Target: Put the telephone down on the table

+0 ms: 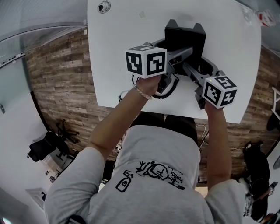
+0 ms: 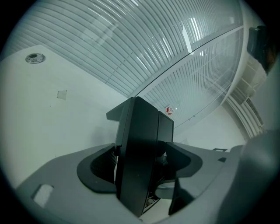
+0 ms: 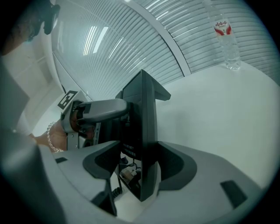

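Telephone (image 1: 186,41), black: stands on edge over the near part of the white table (image 1: 113,52). Trails a coiled cord (image 1: 168,92) toward the near edge. Sits clamped between the left gripper (image 2: 140,175) and the right gripper (image 3: 142,170), both closed on it. Farther off: water bottle (image 3: 225,39) far right, round grommet (image 1: 103,6) far left.

Black telephone (image 1: 183,41) against a plain white tabletop (image 1: 113,65). Grey left claw (image 2: 140,170) and grey right claw (image 3: 140,166); left cube (image 1: 146,61) and right cube (image 1: 220,91) patterned in black-and-white squares. Clear, red-labelled bottle (image 3: 226,39) at the tabletop's far right corner. Brown wood-plank floor (image 1: 61,83).
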A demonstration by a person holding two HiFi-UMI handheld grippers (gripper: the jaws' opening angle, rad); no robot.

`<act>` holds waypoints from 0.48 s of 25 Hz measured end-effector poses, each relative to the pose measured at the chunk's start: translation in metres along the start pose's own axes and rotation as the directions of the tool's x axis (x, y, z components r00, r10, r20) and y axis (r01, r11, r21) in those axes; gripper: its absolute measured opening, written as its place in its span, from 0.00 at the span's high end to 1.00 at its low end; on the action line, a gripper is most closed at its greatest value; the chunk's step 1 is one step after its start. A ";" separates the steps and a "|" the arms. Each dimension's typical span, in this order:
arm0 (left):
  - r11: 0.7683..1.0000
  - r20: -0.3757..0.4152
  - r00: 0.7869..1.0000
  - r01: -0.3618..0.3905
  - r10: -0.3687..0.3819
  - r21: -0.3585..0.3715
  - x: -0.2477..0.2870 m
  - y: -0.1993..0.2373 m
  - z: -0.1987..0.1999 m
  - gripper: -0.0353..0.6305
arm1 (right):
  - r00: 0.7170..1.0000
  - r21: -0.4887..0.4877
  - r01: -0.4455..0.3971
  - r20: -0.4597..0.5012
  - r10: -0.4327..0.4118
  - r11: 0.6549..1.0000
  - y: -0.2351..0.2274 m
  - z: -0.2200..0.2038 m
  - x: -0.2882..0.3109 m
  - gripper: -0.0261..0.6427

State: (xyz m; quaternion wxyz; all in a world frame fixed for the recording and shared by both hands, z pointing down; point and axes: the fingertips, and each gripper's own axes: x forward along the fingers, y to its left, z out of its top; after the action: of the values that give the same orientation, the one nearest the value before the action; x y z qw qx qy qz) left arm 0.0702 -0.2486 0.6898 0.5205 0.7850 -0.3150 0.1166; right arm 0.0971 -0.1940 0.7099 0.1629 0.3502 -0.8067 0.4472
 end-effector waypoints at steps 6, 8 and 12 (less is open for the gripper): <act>0.999 -0.003 1.000 -0.011 0.011 -0.035 0.003 0.004 -0.002 0.43 | 1.000 0.010 -0.008 0.012 0.008 1.000 -0.002 -0.002 0.001 0.60; 0.998 -0.010 1.000 -0.020 0.020 -0.059 0.005 0.008 -0.002 0.43 | 1.000 0.015 -0.006 0.012 0.006 1.000 -0.003 -0.003 0.001 0.60; 0.996 -0.028 0.999 -0.033 0.031 -0.084 0.006 0.011 -0.005 0.43 | 1.000 0.027 -0.007 0.007 0.007 1.000 -0.004 -0.005 0.002 0.60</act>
State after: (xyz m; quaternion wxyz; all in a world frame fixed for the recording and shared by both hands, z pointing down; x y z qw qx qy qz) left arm 0.0690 -0.2492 0.7035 0.5553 0.7556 -0.3254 0.1219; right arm 0.0985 -0.1922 0.7161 0.1536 0.3510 -0.8026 0.4572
